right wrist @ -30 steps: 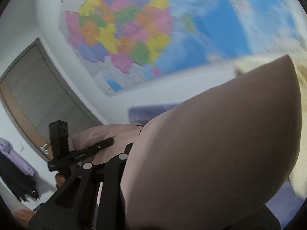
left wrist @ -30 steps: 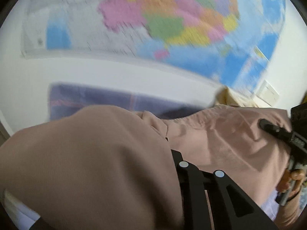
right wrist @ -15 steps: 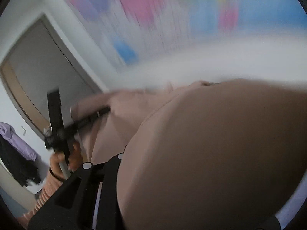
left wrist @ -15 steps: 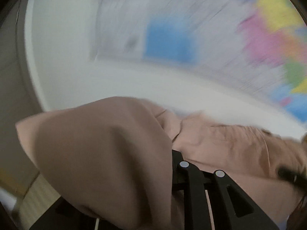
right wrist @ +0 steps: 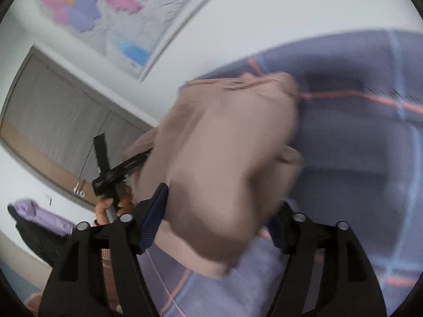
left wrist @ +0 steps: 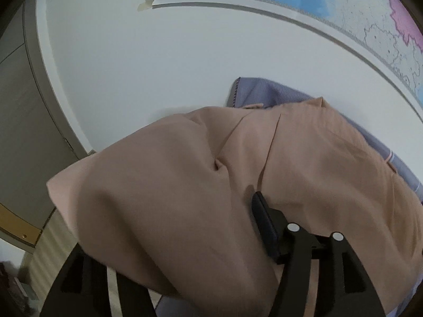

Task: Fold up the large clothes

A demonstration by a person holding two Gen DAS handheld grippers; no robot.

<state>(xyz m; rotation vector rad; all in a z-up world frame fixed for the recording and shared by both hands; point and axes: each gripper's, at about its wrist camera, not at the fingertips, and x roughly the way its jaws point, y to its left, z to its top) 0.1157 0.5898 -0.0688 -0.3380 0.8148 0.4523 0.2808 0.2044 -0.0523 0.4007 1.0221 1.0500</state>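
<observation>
A large dusty-pink garment (left wrist: 304,163) lies over a purple checked sheet (left wrist: 267,92). In the left wrist view a fold of it drapes over my left gripper (left wrist: 227,222); only one dark finger (left wrist: 264,224) shows, the other is hidden under the cloth. In the right wrist view, which is blurred, the garment (right wrist: 224,153) lies between the wide-apart blue-padded fingers (right wrist: 156,214) of my right gripper (right wrist: 219,224), loose and not pinched. The left gripper (right wrist: 132,161) also shows there at the left, its tip on the garment's edge.
A white wall with a coloured map (left wrist: 343,8) is ahead. A grey door with a wooden frame (right wrist: 60,121) is at the left. Purple and dark clothes (right wrist: 34,219) hang by the door. The sheet (right wrist: 357,145) spreads to the right.
Both grippers have swung down from the wall toward the sheet with the garment. The right gripper's jaws, earlier buried in cloth, now stand wide apart with the garment loose between them.
</observation>
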